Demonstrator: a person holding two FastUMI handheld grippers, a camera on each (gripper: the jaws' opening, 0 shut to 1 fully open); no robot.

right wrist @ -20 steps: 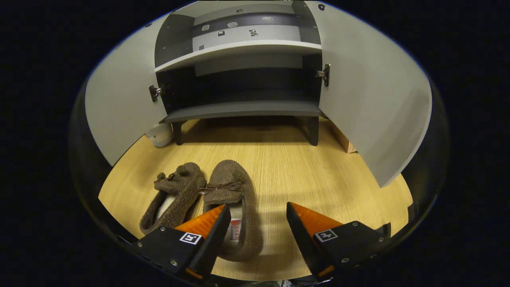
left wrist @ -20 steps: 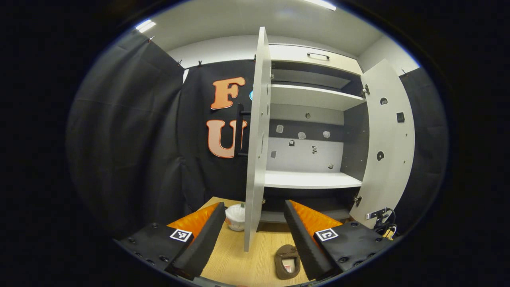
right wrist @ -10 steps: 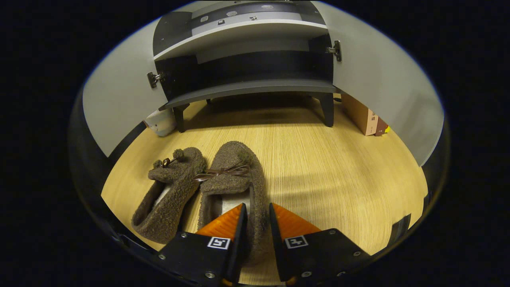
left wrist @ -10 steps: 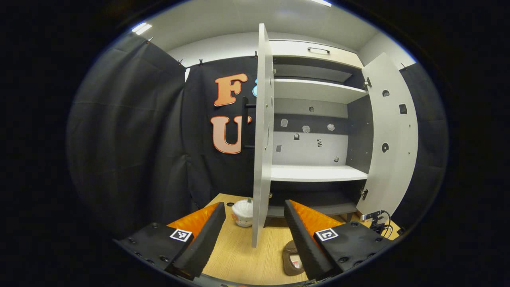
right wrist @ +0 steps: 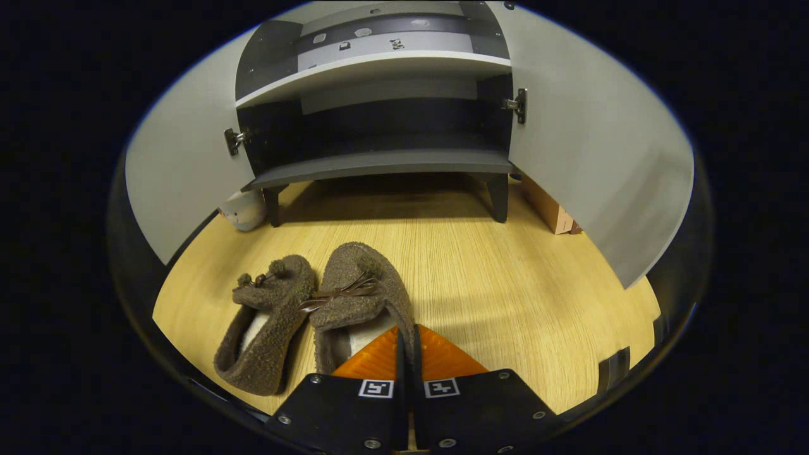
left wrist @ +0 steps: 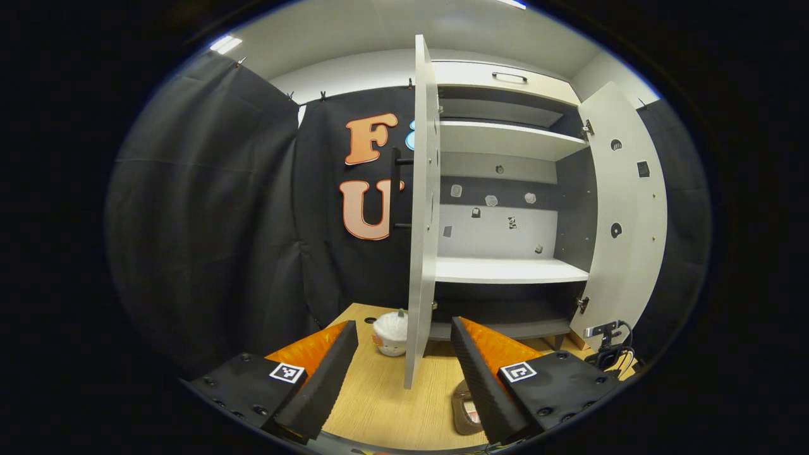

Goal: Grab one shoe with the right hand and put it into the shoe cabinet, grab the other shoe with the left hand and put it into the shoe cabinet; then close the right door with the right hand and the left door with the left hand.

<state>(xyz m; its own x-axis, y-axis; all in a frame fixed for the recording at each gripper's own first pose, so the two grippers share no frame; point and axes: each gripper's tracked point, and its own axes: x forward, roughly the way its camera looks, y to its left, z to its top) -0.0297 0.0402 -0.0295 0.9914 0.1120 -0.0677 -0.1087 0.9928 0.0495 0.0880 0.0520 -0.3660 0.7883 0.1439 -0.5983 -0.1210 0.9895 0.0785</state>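
Observation:
Two brown fuzzy slippers lie side by side on the wooden floor in the right gripper view. My right gripper (right wrist: 406, 335) is shut on the side wall of the right slipper (right wrist: 363, 294), one finger inside it and one outside. The left slipper (right wrist: 268, 319) lies free beside it. Beyond them stands the shoe cabinet (right wrist: 379, 164) with both doors swung wide. In the left gripper view, my left gripper (left wrist: 404, 354) is open and empty, held above the floor facing the edge of the left door (left wrist: 422, 215). A slipper (left wrist: 466, 411) peeks out by its right finger.
A small white rounded object (left wrist: 390, 332) sits on the floor by the cabinet's left leg. A cardboard box (right wrist: 547, 208) stands behind the right door (right wrist: 594, 145). Cables and a clamp (left wrist: 607, 344) lie at the right. Black cloth walls surround the booth.
My right gripper came down over the right slipper and closed on its side wall. The left gripper drifted slightly, staying open.

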